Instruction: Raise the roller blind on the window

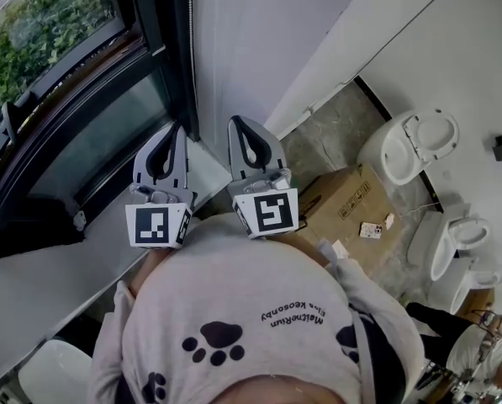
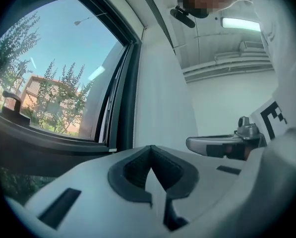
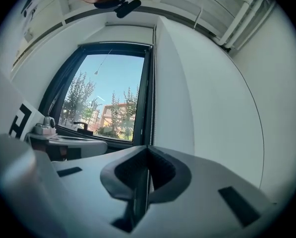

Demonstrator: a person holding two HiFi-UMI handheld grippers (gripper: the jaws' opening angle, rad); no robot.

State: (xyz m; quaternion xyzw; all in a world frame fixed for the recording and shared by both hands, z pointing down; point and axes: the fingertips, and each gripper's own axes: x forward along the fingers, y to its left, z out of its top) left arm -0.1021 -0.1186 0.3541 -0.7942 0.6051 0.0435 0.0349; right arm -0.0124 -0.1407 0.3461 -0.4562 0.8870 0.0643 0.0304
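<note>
Now, sweatshirt point(image 1: 234, 310): pale grey with dark paw prints, filling the bottom centre of the head view.
Left gripper point(image 1: 175, 133): held up just above the sweatshirt, left of centre, its marker cube facing the camera. The jaws are clenched together with nothing between the dark pads.
Right gripper point(image 1: 240, 124): just beside the left one on its right, not touching it, and also pointing toward the window. The jaws are clenched tip to tip.
Window sill point(image 1: 40, 293): a white ledge running from the lower left toward the grippers.
Window frame point(image 1: 108, 82): dark, crossing the upper left of the head view. It sits at the centre of the right gripper view.
Roller blind's bead chain point(image 3: 150, 118): hangs straight down along the frame's right edge, where the frame meets the white wall point(image 1: 259, 40). In the right gripper view it lines up with the seam of the closed jaws. It appears to hang beyond the tips rather than in their grip, though the view is too tight to be sure.
Glass point(image 3: 108, 88): uncovered across the pane as seen from the right gripper.
Cardboard box point(image 1: 351, 204): on the grey floor, right of the grippers.
Toilets point(image 1: 410, 146): white, standing along the right side of the head view, beyond the box.
Outdoors: green trees point(image 1: 40, 23) at upper left; blue sky and a reddish building point(image 3: 113, 118) show through the pane.
</note>
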